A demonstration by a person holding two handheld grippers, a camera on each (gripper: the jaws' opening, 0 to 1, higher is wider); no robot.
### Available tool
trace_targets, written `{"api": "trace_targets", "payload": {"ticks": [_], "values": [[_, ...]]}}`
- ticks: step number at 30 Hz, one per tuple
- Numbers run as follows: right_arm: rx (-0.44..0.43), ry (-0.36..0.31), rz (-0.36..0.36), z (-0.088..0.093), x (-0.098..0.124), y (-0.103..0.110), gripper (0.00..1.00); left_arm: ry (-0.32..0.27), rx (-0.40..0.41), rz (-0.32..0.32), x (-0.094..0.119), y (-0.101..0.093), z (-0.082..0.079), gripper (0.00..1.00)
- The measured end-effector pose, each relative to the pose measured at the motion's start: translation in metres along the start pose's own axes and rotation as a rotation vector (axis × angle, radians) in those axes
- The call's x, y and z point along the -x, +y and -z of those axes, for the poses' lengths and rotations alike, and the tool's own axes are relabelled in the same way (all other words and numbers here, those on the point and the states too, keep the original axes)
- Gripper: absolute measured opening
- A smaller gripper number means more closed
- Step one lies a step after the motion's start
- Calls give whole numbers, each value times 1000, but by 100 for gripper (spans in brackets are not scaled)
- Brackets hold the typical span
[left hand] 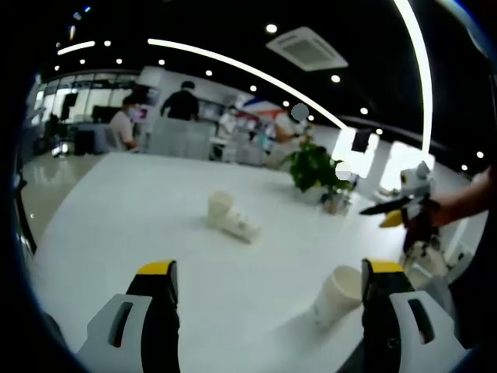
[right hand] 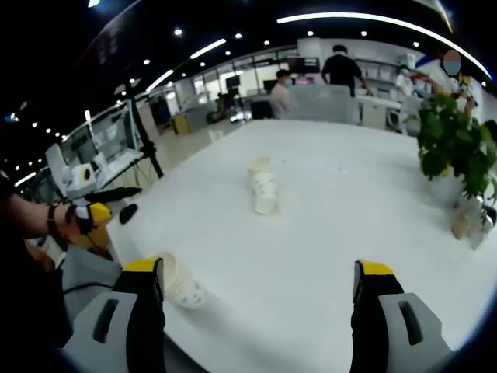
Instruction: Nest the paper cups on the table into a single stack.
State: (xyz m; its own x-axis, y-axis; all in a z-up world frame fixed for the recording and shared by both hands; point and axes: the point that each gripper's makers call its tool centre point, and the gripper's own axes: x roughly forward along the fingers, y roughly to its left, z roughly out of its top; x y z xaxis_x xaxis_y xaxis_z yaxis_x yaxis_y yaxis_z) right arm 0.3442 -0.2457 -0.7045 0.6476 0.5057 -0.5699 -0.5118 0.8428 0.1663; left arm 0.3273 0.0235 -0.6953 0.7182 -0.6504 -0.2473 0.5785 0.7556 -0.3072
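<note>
Left gripper view: left gripper jaws wide, holding nothing | one paper cup on the white table just inside the right jaw | two more cups mid-table, one apparently lying down | Right gripper view: right gripper jaws wide, holding nothing | potted plant at the right.

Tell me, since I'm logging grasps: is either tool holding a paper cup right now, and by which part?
Nothing is held. Both the left tool and right tool are open; the nearest paper cup stands free on the table.
</note>
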Motion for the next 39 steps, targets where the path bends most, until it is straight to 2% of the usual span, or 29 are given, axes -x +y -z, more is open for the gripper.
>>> {"api": "trace_targets", "payload": {"ticks": [7, 11, 18, 26, 34, 39], "values": [[38, 9, -9, -13, -4, -1, 100, -7, -9, -5, 2, 0, 0, 98], [59, 4, -20, -27, -10, -1, 99, -1, -18, -4, 2, 0, 1, 97], [155, 25, -56, -50, -22, 5, 97, -4, -32, -5, 3, 2, -1, 97], [166, 6, -66, -83, -44, 6, 96, -7, -36, -12, 4, 5, -2, 97], [199, 25, -89, -96, -67, 12, 94, -1, -50, -19, 5, 9, 1, 97], [207, 40, -97, -98, -78, 11, 91, 0, -43, -26, 6, 12, 2, 97]]}}
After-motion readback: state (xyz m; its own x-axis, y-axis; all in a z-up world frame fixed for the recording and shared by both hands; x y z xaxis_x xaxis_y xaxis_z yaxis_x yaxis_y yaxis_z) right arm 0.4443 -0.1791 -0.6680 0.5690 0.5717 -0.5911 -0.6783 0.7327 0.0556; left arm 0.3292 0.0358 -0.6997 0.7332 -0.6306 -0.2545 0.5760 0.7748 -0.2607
